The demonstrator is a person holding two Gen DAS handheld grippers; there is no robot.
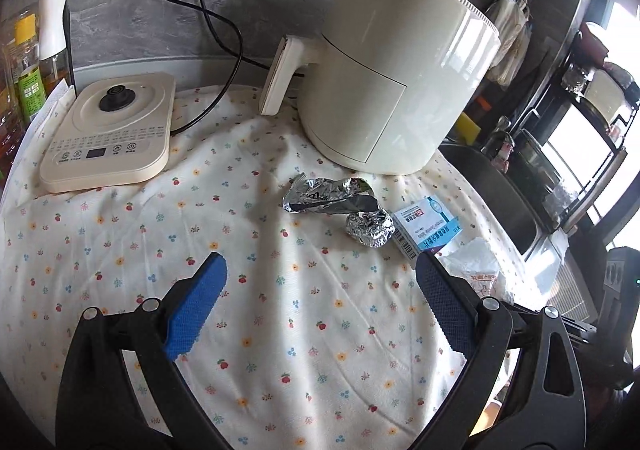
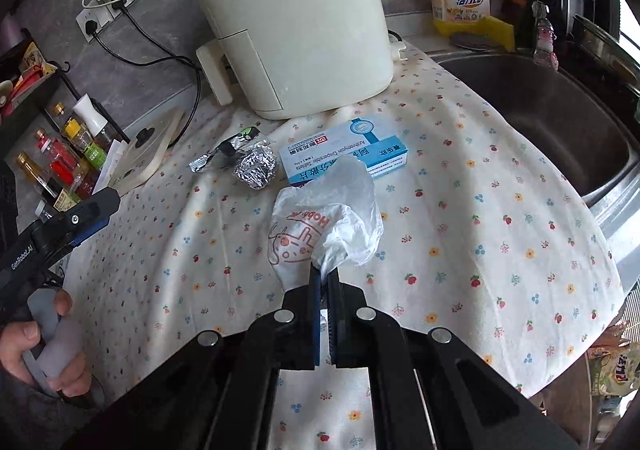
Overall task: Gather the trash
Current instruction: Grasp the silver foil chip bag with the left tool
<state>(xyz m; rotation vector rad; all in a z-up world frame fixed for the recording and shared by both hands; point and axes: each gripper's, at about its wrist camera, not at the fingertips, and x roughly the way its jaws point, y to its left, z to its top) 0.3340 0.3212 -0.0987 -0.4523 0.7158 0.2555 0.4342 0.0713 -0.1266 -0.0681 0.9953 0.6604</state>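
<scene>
Right gripper [image 2: 325,278]: jaws clamped on a thin twist of the printed plastic bag [image 2: 324,221], just in front of the medicine box [image 2: 344,153]. Risk: film slips free. Left gripper [image 1: 320,302]: wide open, empty; may nudge the foil ball [image 1: 370,228] beside that box.

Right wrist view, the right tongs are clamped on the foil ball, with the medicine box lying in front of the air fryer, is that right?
Not quite. The right tongs are clamped on the crumpled plastic bag, not the foil ball, which sits untouched on the cloth. The right wrist view shows it. The medicine box does lie in front of the air fryer.
</scene>
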